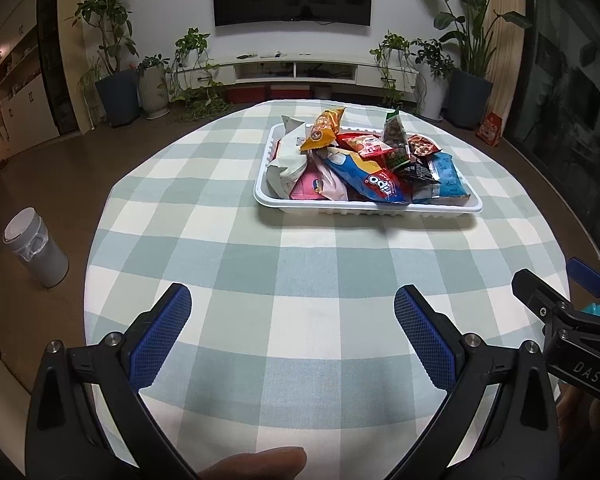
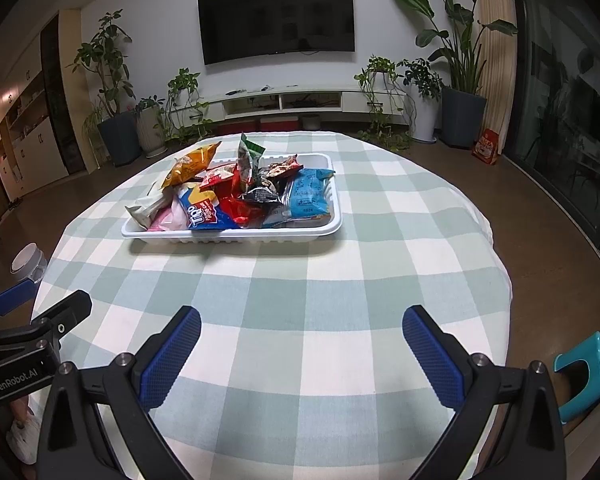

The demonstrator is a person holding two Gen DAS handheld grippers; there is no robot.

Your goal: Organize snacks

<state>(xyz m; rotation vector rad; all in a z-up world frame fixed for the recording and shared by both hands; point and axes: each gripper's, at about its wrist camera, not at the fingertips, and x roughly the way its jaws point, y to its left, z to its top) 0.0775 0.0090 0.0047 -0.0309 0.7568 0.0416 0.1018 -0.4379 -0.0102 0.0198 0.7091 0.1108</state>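
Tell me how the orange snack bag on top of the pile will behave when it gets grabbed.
The orange snack bag looks puffed with air, so it is probably light and will crumple between the jaws. Its glossy film may slip unless pinched near a sealed end. It leans loosely on other packets in the white tray, so lifting it could shift its neighbours.

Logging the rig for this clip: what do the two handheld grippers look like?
Both are alike: the left gripper and right gripper have black plastic arms with silver screws and blue cross-hatched fingers. Seen from the other camera, the right gripper's body reads "DAS" and the left's "GenRobot.AI". No sleeves or cables show.
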